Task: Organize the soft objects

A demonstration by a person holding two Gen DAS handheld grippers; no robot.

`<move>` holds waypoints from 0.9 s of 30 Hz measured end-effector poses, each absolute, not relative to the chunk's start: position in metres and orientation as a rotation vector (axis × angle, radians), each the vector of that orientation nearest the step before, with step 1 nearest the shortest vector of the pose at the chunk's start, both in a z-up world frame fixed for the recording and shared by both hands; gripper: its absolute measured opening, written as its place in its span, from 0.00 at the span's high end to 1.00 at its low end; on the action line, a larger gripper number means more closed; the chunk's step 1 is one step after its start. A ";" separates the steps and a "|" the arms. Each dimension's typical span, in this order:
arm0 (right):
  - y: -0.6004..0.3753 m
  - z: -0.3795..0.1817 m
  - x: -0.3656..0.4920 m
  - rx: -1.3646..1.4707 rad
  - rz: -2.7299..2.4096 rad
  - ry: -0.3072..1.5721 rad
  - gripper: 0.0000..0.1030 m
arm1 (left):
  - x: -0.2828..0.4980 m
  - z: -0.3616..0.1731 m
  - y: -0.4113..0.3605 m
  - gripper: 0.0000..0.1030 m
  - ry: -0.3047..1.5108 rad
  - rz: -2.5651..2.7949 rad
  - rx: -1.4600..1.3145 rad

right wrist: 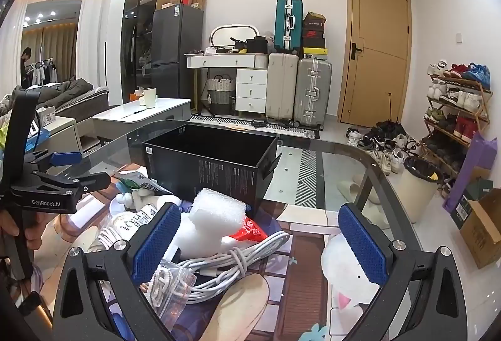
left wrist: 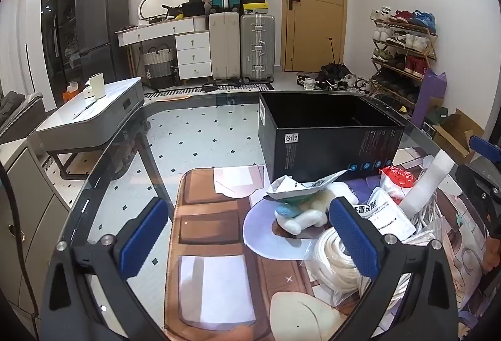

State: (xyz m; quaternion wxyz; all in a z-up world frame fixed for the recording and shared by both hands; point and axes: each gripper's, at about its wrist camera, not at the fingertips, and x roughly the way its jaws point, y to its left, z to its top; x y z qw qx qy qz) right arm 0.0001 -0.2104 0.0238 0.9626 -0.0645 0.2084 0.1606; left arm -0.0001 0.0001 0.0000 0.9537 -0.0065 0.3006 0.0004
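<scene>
An open black box (left wrist: 328,134) (right wrist: 213,159) stands on the glass table behind a heap of soft things. In the heap lie a white foam block (right wrist: 213,216) (left wrist: 429,184), a red-and-white pouch (left wrist: 396,181) (right wrist: 250,230), white medicine sachets (left wrist: 388,212) (right wrist: 137,219), a small white plush toy (left wrist: 300,216), a bagged coil of white cord (left wrist: 332,259) and a bundled white cable (right wrist: 231,259). My left gripper (left wrist: 250,242) hovers open over the printed mat (left wrist: 206,216), left of the heap. My right gripper (right wrist: 260,244) is open above the cable, nothing gripped.
The glass table's curved edge (left wrist: 103,172) runs left and far. A hand holds the left gripper's handle (right wrist: 22,228). Beyond are a low grey table (left wrist: 90,119), suitcases (left wrist: 241,47), a shoe rack (left wrist: 404,50), a bin (right wrist: 416,184) and cardboard boxes (right wrist: 482,222).
</scene>
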 end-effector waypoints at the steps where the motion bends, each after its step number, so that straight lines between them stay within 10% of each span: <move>1: -0.210 0.024 0.000 -0.131 0.325 0.424 0.00 | 0.000 0.000 0.000 0.00 0.607 -0.001 -0.019; 27: -0.208 0.021 0.003 -0.128 0.334 0.443 0.00 | 0.001 0.002 0.001 0.00 0.596 -0.002 -0.021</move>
